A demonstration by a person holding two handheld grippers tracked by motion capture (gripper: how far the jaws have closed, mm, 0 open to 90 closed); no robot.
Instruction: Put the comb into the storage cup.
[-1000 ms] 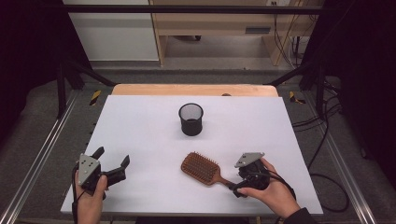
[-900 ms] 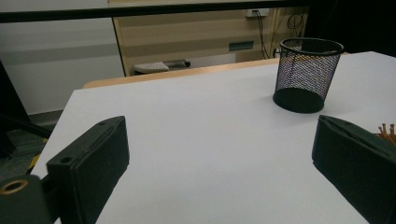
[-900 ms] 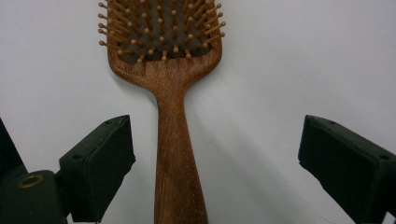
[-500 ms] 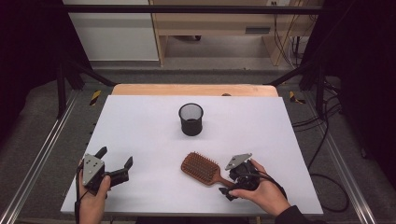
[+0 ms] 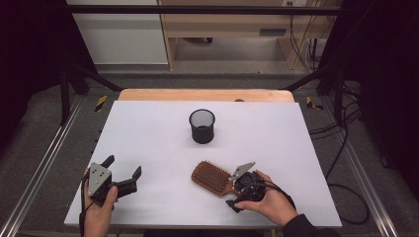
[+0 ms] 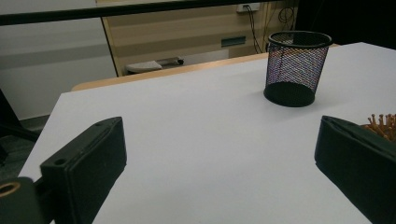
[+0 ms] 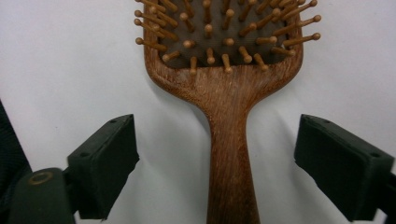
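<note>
A wooden paddle hairbrush (image 5: 212, 177) lies bristles up on the white table (image 5: 148, 133), near the front right. Its handle (image 7: 231, 154) runs between the wide-apart jaws of my right gripper (image 7: 217, 161), which is open and low over the handle (image 5: 236, 192). Neither jaw touches the wood. A black mesh cup (image 5: 202, 126) stands upright at the table's middle, empty as far as I can see. My left gripper (image 5: 122, 174) rests open near the front left corner, nothing between its jaws, facing the black mesh cup (image 6: 293, 67) with the brush's bristles (image 6: 383, 126) at the right edge.
A wooden strip (image 5: 205, 95) borders the table's far edge. Metal rails (image 5: 44, 163) run along both sides of the table. Cables (image 5: 341, 148) trail on the floor at the right. A wooden bench (image 5: 222, 24) stands beyond the table.
My right gripper has slid forward and left along the brush handle, settling lower around it. The left gripper has shifted slightly to the right. The brush and cup have stayed put.
</note>
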